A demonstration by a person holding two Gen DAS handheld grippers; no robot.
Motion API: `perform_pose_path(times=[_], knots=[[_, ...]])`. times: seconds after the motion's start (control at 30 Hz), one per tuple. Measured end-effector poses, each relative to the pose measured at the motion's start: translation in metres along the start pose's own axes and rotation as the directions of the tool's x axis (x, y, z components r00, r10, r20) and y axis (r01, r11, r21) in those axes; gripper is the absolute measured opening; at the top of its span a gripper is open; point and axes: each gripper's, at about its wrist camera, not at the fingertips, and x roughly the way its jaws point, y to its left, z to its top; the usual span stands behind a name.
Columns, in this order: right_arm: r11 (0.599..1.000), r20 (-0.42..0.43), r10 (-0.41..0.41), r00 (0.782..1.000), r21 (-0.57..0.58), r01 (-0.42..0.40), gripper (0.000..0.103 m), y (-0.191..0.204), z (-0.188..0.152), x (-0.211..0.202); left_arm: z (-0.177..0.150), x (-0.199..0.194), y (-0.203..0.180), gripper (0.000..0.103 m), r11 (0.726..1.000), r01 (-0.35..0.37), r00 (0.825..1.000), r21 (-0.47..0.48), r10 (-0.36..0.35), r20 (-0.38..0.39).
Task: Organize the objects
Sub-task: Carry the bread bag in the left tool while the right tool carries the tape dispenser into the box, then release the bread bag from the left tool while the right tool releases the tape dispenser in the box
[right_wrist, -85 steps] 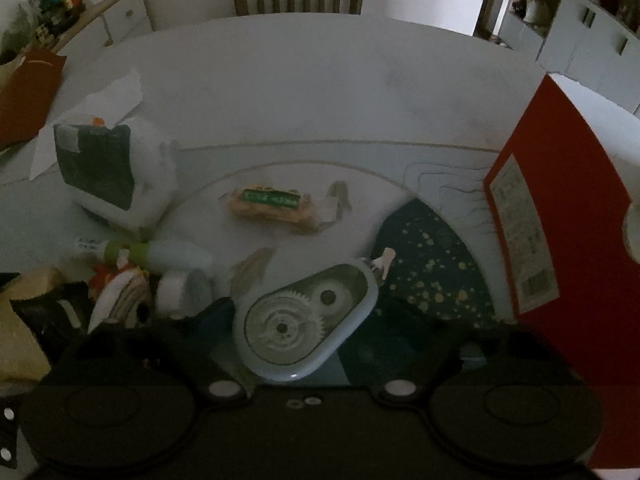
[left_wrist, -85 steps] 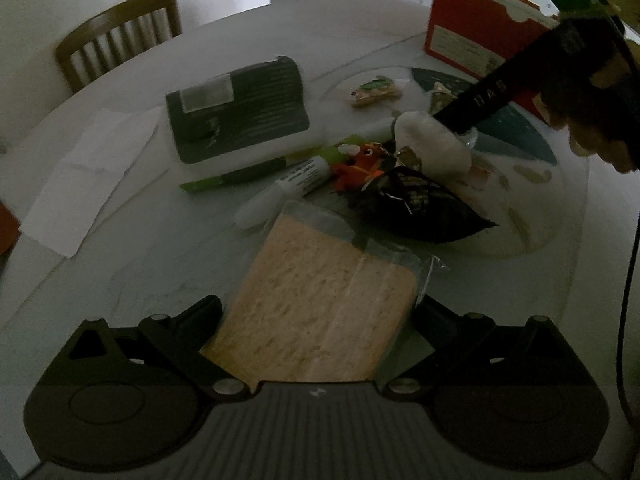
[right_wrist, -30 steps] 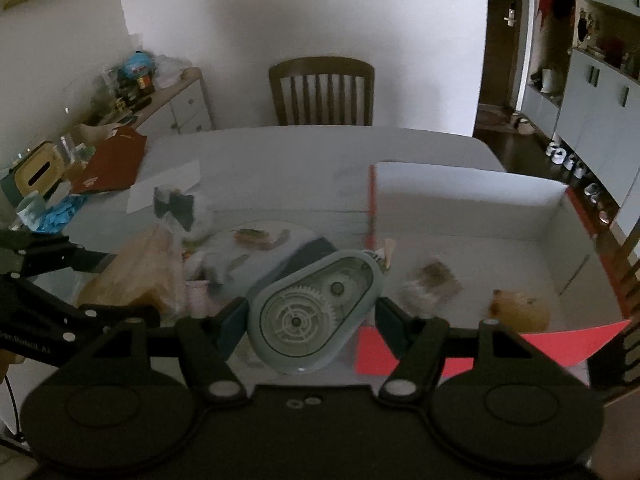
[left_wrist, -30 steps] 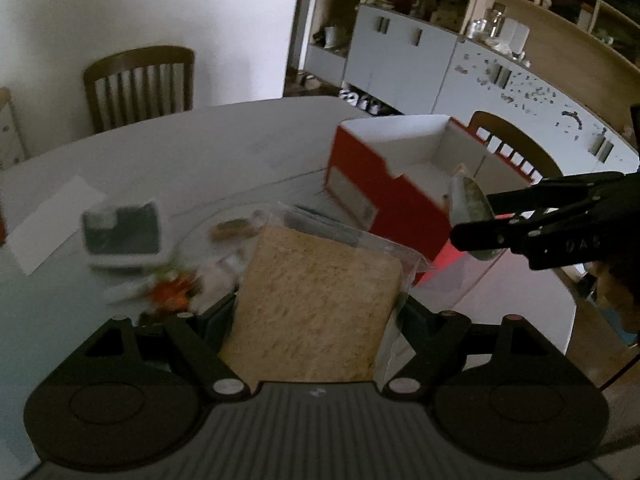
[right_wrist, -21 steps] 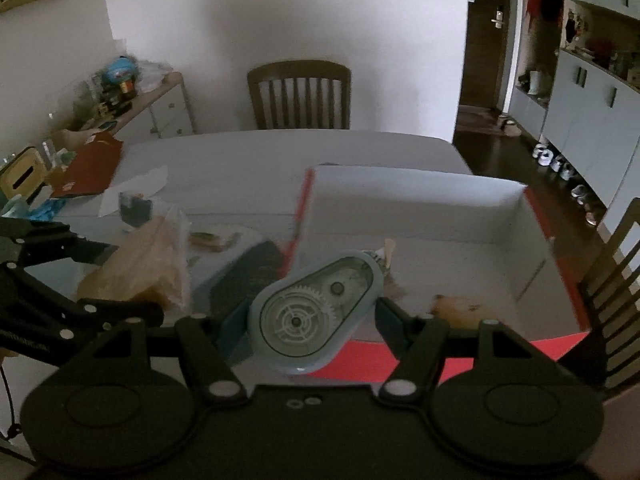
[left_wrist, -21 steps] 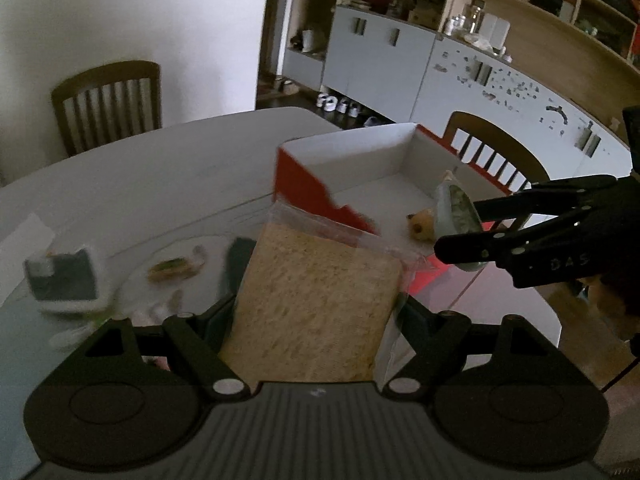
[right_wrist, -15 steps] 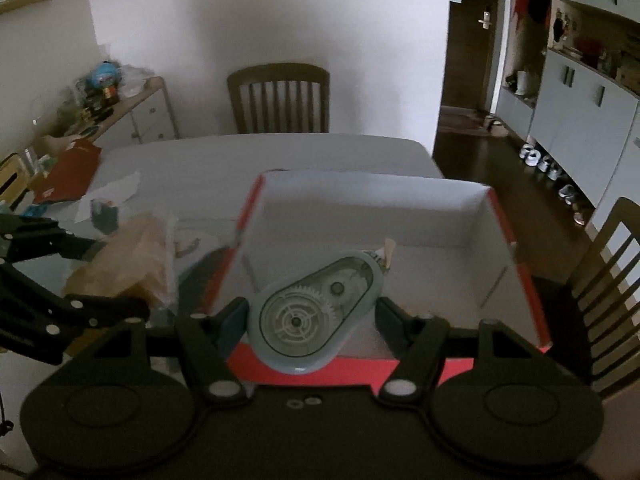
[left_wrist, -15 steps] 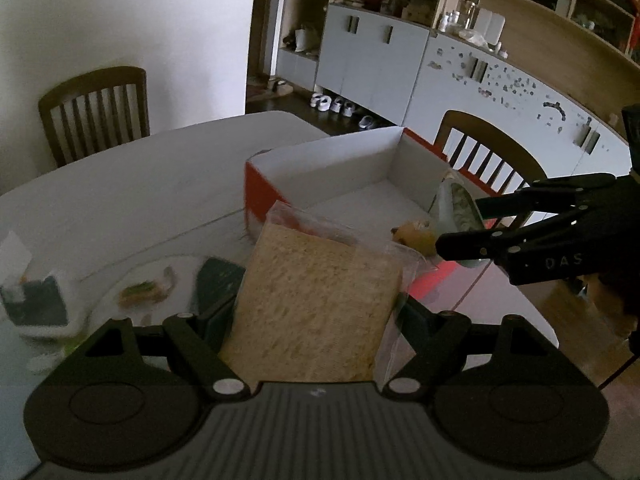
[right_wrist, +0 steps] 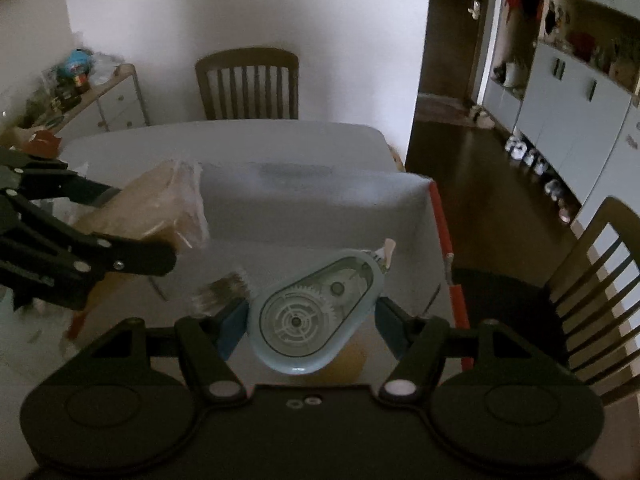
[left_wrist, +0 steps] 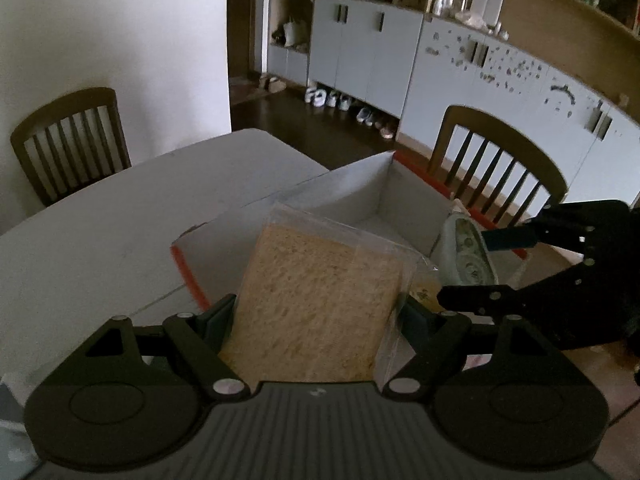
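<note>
Right wrist view: right gripper clamping pale-blue plastic correction-tape dispenser directly above red-edged cardboard box; left gripper gripping bagged bread slice, alongside.

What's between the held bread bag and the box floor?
Nothing visible blocks it. The bread bag hangs over the open box; small items lie on the floor nearer the tape dispenser in the right gripper.
</note>
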Motion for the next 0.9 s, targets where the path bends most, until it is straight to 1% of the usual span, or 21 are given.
perform_pose_path(times=[0.2, 0.3, 0.37, 0.53, 0.67, 0.77, 0.9], knots=[[1.0, -0.06, 0.021, 0.998, -0.017, -0.022, 0.068, -0.017, -0.001, 0.025, 0.015, 0.044, -0.013, 0.083, 0.998, -0.047, 0.997, 0.043, 0.05, -0.064], [0.999, -0.08, 0.026, 0.996, -0.037, -0.029, 0.068, -0.018, -0.001, 0.035, 0.018, 0.063, -0.019, 0.082, 0.995, -0.066, 0.993, 0.075, 0.073, -0.091], [0.998, -0.09, 0.03, 0.995, -0.053, -0.035, 0.068, -0.018, -0.001, 0.041, 0.02, 0.073, -0.022, 0.08, 0.994, -0.07, 0.991, 0.084, 0.079, -0.105], [0.995, -0.123, 0.027, 0.992, -0.094, -0.038, 0.068, -0.018, -0.001, 0.055, 0.02, 0.1, -0.024, 0.08, 0.991, -0.084, 0.984, 0.104, 0.099, -0.15], [0.99, -0.137, 0.035, 0.99, -0.13, -0.053, 0.068, -0.014, 0.003, 0.061, 0.017, 0.116, -0.023, 0.08, 0.989, -0.098, 0.975, 0.107, 0.117, -0.188], [0.981, -0.154, 0.026, 0.988, -0.186, -0.055, 0.069, -0.006, 0.001, 0.065, 0.014, 0.123, -0.023, 0.08, 0.987, -0.111, 0.969, 0.118, 0.133, -0.207], [0.977, -0.177, 0.038, 0.984, -0.199, -0.073, 0.069, -0.005, 0.003, 0.071, 0.016, 0.13, -0.021, 0.08, 0.988, -0.111, 0.961, 0.103, 0.133, -0.242]])
